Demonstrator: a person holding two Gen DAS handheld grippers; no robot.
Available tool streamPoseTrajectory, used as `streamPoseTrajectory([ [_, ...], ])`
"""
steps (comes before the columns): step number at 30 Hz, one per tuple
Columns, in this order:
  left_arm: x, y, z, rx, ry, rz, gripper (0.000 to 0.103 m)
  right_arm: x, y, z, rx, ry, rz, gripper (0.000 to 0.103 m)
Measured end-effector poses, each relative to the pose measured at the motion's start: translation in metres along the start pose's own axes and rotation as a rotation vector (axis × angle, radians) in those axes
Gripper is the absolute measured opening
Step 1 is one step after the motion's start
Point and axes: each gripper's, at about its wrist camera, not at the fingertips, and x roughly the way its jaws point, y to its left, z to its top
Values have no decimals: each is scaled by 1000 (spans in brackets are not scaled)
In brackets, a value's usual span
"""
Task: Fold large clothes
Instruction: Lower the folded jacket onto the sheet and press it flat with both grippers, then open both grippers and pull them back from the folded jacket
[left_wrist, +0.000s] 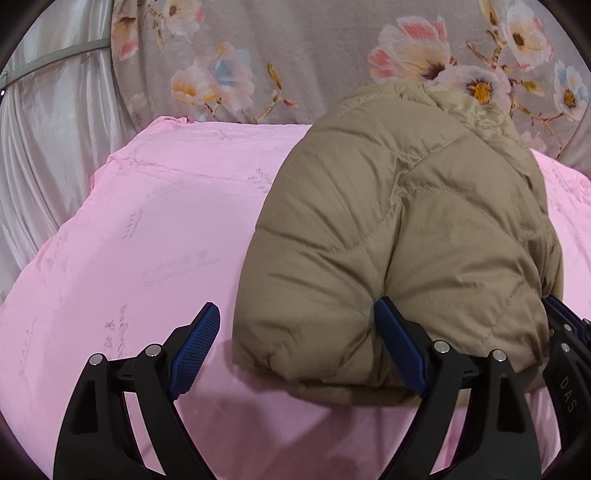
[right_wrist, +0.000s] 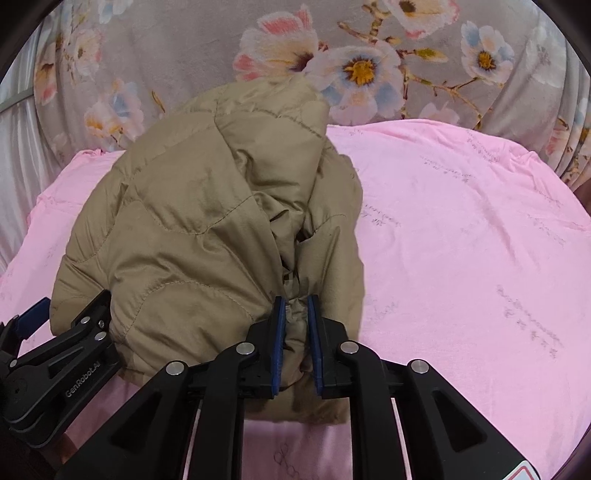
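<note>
Jacket underside hidden against quilt

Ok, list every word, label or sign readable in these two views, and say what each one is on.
"GenRobot.AI": on the black arm of the left gripper, seen in the right wrist view.
"DAS": on the black body of the right gripper, at the left wrist view's edge; possibly cut off.
Faint script on the pink bedsheet: too blurred to read.
Red-edged sticker: cropped, unreadable.

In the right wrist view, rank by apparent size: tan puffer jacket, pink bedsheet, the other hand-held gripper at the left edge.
1. pink bedsheet
2. tan puffer jacket
3. left hand-held gripper, partly cut off and near the camera, so its size is unsure.
</note>
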Motion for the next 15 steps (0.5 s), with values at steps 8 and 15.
streamPoseTrajectory([
  [8, -52, 12, -40, -1, -19, -18, 96, -49, -21, -51, 45, 37, -31, 72],
  [15, -82, 2, -70, 55, -2, -33, 97, -83, -22, -82, 17, 8, -35, 86],
])
